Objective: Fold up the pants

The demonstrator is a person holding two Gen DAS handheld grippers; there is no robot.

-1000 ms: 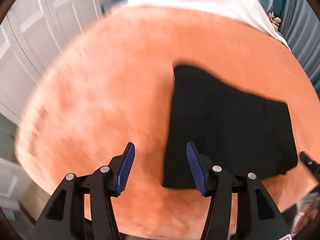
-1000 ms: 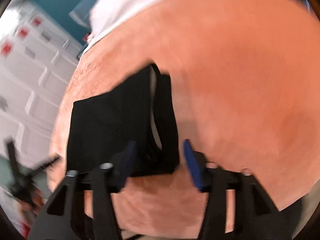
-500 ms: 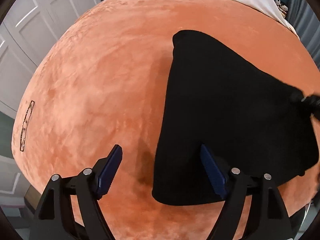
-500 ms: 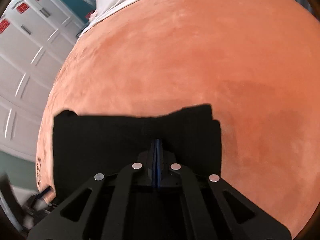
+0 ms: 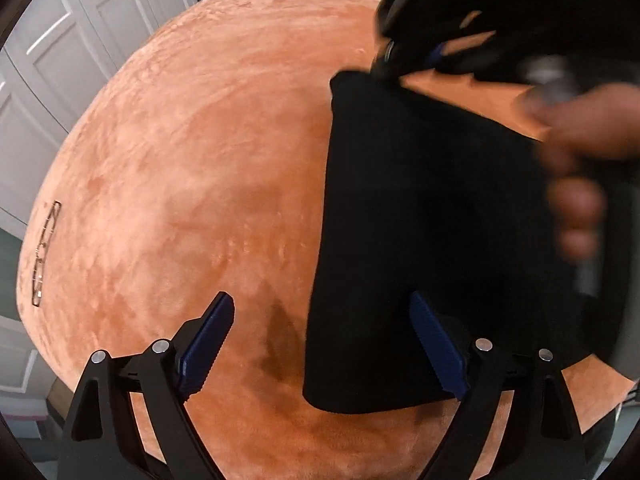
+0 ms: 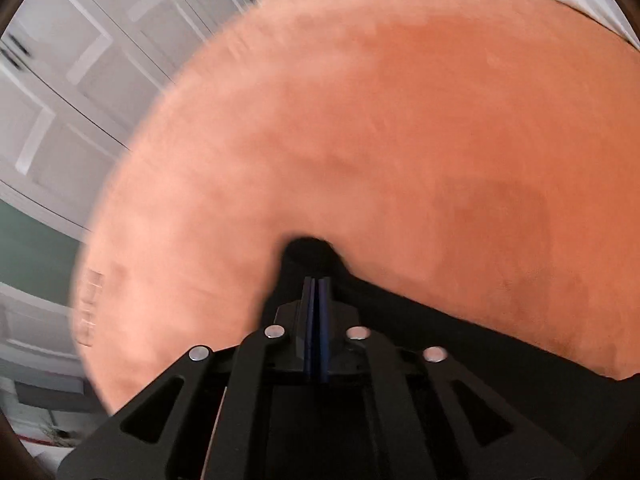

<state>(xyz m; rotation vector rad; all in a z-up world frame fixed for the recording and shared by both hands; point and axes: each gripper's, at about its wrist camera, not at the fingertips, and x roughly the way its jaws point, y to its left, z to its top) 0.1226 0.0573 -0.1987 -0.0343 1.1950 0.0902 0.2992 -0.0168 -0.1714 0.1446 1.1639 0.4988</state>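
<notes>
Right tool clamped on black folded pants, corner raised.

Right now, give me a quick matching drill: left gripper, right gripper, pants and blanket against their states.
Things:
1. left gripper
2. right gripper
3. black pants
4. orange blanket

States:
A. shut on fabric
B. lies under everything
C. open, holding nothing
D. one corner pinched and lifted

Pairs: 1-C, 2-A, 3-D, 4-B
</notes>
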